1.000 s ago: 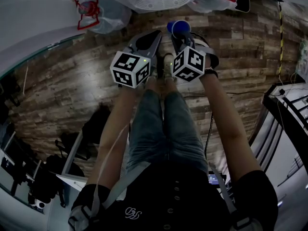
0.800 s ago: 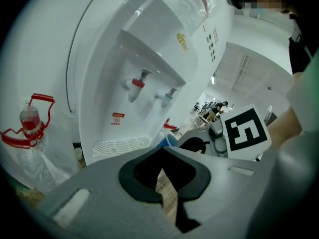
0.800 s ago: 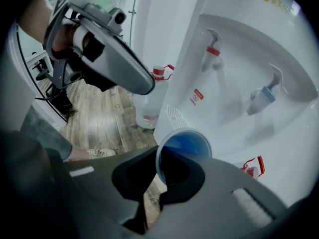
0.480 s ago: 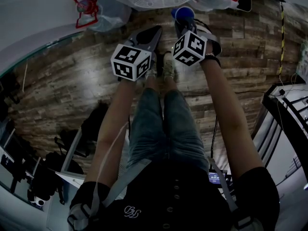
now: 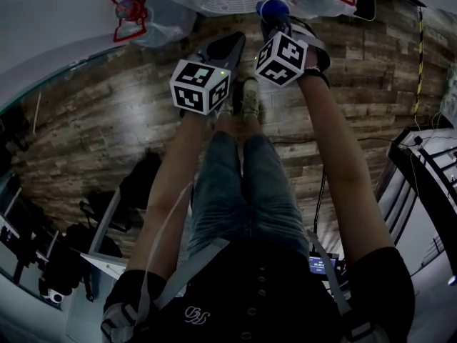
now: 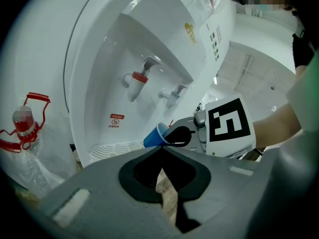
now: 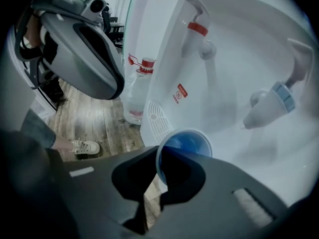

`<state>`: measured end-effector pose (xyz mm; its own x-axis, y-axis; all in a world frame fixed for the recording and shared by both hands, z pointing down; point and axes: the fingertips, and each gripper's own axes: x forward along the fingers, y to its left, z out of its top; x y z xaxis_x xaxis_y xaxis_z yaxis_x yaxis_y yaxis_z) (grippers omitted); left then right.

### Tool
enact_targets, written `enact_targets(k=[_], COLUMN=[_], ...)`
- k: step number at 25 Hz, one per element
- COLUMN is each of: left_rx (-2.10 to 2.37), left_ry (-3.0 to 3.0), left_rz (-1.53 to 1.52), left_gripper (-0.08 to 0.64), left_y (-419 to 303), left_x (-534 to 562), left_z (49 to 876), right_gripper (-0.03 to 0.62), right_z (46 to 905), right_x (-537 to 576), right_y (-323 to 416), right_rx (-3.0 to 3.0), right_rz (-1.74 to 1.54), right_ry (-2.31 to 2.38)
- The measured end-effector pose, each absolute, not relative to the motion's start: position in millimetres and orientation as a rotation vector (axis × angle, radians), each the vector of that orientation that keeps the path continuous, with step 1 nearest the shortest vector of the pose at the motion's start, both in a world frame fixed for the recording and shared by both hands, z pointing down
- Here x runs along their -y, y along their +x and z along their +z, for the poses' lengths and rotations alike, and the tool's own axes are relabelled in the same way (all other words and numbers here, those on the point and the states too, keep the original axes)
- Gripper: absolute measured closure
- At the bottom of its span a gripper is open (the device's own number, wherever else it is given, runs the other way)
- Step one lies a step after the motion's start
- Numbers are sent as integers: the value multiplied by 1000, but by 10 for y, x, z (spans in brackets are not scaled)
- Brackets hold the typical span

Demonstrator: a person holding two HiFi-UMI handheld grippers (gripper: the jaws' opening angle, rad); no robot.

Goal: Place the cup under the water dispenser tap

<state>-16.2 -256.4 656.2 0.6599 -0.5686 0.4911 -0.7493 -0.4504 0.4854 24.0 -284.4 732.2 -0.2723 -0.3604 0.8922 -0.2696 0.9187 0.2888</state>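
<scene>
The blue cup (image 7: 185, 144) hangs in the recess of the white water dispenser (image 6: 99, 44), tilted on its side with its open mouth towards the right gripper's camera. We see it above the slotted drip grille (image 7: 157, 117) and lower than both taps. In the right gripper view the red tap (image 7: 197, 30) is up to its left and the blue tap (image 7: 273, 101) up to its right; it touches neither. The right gripper (image 7: 158, 169) has its jaws closed on the cup's rim, one jaw inside the mouth and the other outside against the wall, so the cup is carried by that pinch.

For writing, we find a small red sticker (image 6: 117, 118) on the back wall under the red tap, and a yellow mark (image 6: 191, 33) higher on the dispenser's front. The print on both is too small for us to read. Each gripper carries a cube (image 5: 200, 86) with black-and-white square markers.

The left gripper (image 6: 160, 152) sits just beside the right one and further back from the dispenser, its jaw tips together with nothing between them. To the dispenser's left we see a clear water bottle (image 6: 27, 133) with a red cap and red handle, by the wooden plank floor (image 5: 107, 120).
</scene>
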Motion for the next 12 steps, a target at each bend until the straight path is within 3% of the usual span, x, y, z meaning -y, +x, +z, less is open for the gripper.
enact_targets(k=[12], left_rx=[1013], left_ry=[2154], left_rz=[357], left_gripper=[561], left_y=[-221], left_x=[2551], left_z=[6638], right_gripper=[588], right_z=[7591], right_x=[3035], right_y=[237], right_rx=[1841], right_rz=[-41], right_ry=[440])
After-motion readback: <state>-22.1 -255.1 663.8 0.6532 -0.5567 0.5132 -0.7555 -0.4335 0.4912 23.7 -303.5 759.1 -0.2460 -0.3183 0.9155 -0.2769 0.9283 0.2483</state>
